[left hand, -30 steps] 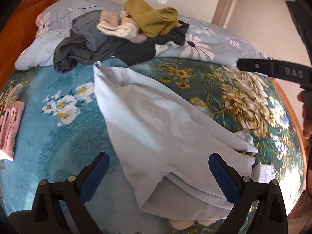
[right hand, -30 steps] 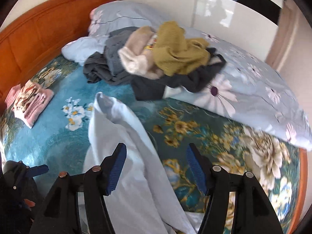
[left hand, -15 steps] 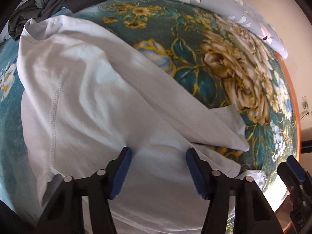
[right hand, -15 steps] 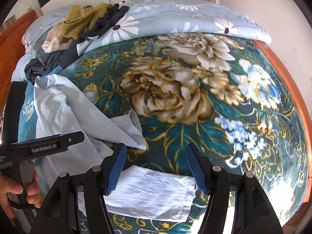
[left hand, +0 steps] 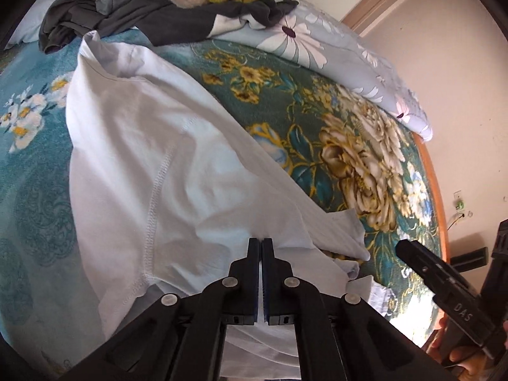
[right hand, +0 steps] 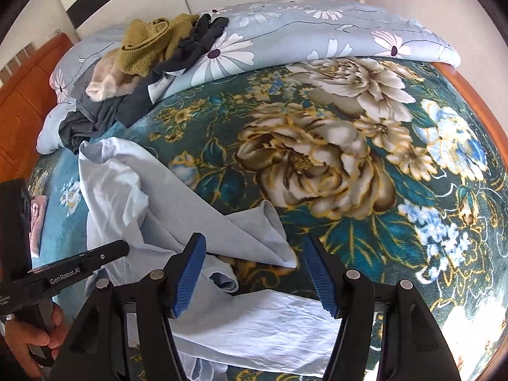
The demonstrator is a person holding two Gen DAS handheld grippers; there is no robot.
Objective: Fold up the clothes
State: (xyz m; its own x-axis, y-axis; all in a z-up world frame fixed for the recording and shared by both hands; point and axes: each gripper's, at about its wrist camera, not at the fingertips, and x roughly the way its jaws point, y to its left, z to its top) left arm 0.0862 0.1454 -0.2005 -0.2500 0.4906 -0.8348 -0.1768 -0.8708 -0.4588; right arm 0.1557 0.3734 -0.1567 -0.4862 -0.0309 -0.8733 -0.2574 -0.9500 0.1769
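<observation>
A pale blue shirt (left hand: 177,171) lies crumpled on the bed, spread long from the near edge toward the pile of clothes (right hand: 149,60). One sleeve (right hand: 254,235) is folded across to the side, with a stitched seam visible. The pile is unfolded: a mustard knit, a cream piece and dark grey garments, heaped together.
</observation>
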